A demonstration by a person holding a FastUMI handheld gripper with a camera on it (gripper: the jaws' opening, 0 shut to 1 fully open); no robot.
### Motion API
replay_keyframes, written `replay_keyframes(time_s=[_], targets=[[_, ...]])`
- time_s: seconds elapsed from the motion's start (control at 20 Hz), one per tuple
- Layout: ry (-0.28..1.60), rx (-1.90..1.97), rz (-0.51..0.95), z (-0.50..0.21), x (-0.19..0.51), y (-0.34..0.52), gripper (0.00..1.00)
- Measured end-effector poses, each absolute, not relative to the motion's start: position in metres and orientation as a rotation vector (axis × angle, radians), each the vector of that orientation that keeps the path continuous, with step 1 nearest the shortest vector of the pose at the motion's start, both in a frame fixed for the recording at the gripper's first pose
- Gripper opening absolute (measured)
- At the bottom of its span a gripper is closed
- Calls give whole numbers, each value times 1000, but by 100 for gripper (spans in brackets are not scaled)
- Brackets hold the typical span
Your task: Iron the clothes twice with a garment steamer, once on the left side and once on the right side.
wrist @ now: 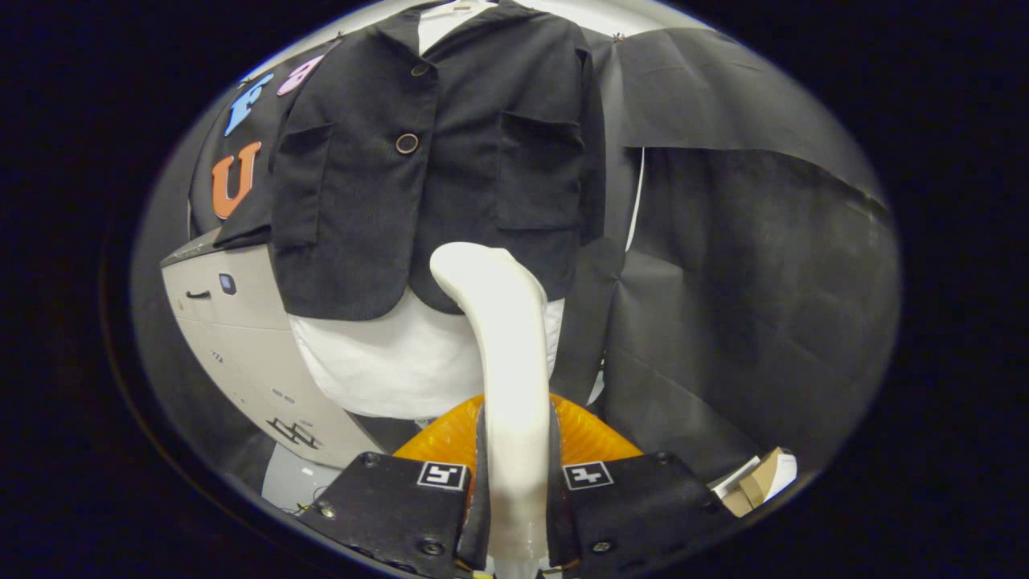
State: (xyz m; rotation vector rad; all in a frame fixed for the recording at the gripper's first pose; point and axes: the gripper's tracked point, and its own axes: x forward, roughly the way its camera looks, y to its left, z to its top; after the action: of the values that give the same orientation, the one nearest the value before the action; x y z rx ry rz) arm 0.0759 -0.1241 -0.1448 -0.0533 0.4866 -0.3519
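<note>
Both fingers of tool [514, 490] clamp steamer [502, 354], head against jacket [434, 161].

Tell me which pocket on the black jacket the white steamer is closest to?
The pocket just above the steamer head, which is held in the gripper jaws. The other pocket hangs farther off, past the round button.

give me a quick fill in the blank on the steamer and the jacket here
1. The gripper is shut on the handle of the white ____.
2. The steamer head is at the black jacket's ____ hem.
3. Under the jacket hangs a ____ shirt.
4. An ____ base lies just beyond the fingers.

Missing words: steamer; bottom; white; orange
</note>
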Motion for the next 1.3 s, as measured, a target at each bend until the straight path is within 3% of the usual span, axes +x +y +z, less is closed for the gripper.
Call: replay_keyframes(time_s=[0.75,1.3], targets=[[364,-62,-372,-57,-39,-114,30],[292,-48,-199,-21,-130,-136,30]])
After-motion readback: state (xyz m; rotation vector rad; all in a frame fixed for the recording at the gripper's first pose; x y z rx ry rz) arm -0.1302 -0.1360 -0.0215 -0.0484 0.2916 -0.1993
